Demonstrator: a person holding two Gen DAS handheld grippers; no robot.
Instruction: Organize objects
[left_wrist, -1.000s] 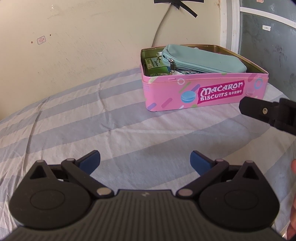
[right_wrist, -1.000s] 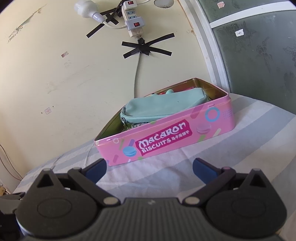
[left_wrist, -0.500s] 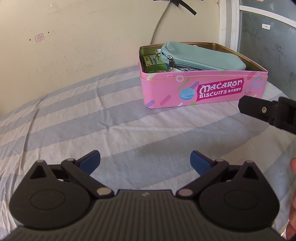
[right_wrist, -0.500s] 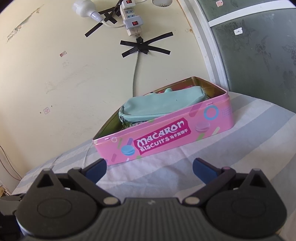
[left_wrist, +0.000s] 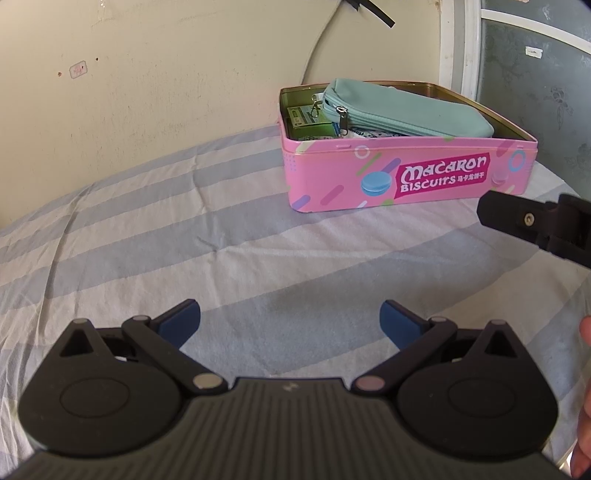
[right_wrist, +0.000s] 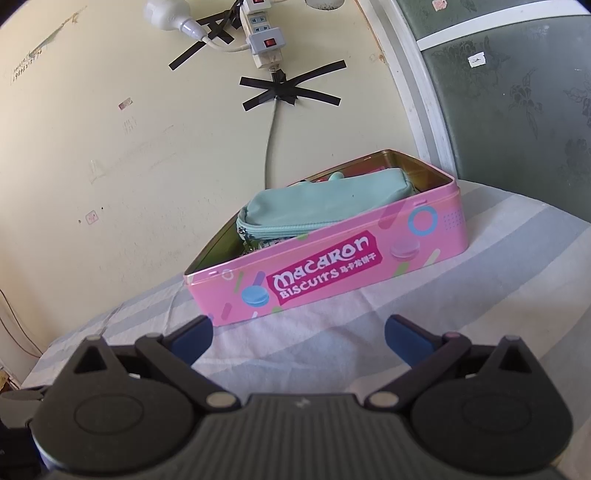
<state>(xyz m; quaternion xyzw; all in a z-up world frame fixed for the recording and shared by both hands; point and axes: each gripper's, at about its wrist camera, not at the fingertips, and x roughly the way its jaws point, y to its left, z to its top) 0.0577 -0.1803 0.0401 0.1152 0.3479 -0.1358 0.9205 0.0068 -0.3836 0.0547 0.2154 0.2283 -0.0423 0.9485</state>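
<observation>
An open pink "Macaron Biscuits" tin (left_wrist: 406, 177) (right_wrist: 332, 266) stands on the striped bed sheet (left_wrist: 184, 236) near the wall. A teal zip pouch (left_wrist: 402, 110) (right_wrist: 317, 206) lies on top inside it, over a green packet (left_wrist: 306, 122) and small items I cannot make out. My left gripper (left_wrist: 290, 323) is open and empty, low over the sheet, well short of the tin. My right gripper (right_wrist: 297, 338) is open and empty, just in front of the tin's long side. Part of the right gripper's body also shows in the left wrist view (left_wrist: 535, 225).
A cream wall (right_wrist: 110, 147) rises right behind the tin, with a power strip (right_wrist: 262, 40) and cable taped to it. A frosted glass door with a white frame (right_wrist: 517, 110) stands to the right. The sheet's edge drops off at the left (right_wrist: 37, 369).
Both grippers have drawn back slightly and stayed open. The tin sits a little lower and farther in the right wrist view. Nothing was grasped.
</observation>
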